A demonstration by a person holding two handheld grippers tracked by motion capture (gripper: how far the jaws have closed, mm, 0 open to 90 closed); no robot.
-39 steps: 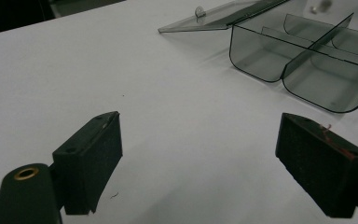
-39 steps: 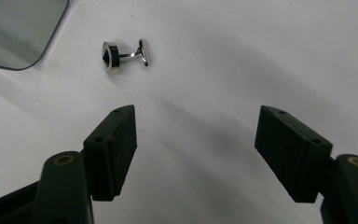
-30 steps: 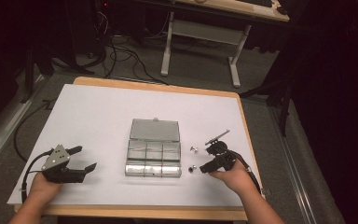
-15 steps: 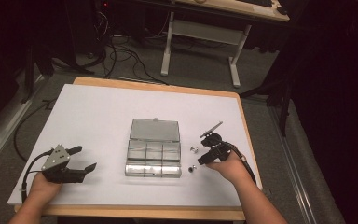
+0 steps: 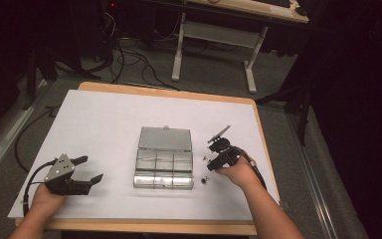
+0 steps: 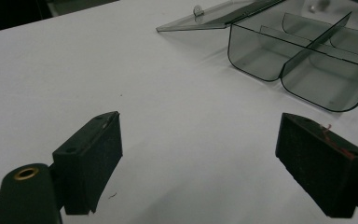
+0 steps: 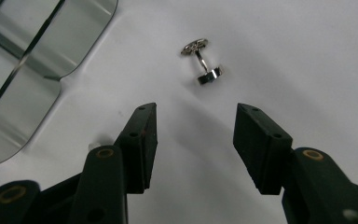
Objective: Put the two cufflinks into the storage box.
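Note:
A clear compartment box (image 5: 163, 170) lies mid-table with its lid (image 5: 165, 139) laid open behind it. My right gripper (image 5: 213, 158) hovers just right of the box, open, with nothing between its fingers. A small silver stud with two round ends (image 7: 203, 60) lies on the white sheet just ahead of the right gripper (image 7: 193, 135). Two small metal pieces (image 5: 205, 158) (image 5: 204, 180) lie beside the box. My left gripper (image 5: 87, 170) rests low at the front left, open and holding nothing. Ahead of the left gripper (image 6: 198, 149) are the box (image 6: 303, 60) and its lid (image 6: 214, 16).
The white sheet (image 5: 99, 124) covers a wooden table whose edge (image 5: 266, 149) runs close to my right hand. The box's curved corner (image 7: 42, 56) is left of the right jaws. A desk frame (image 5: 214, 35) and cables (image 5: 129, 64) are on the floor beyond.
My right gripper has shifted slightly away from the person and towards the box. The left gripper has stayed put.

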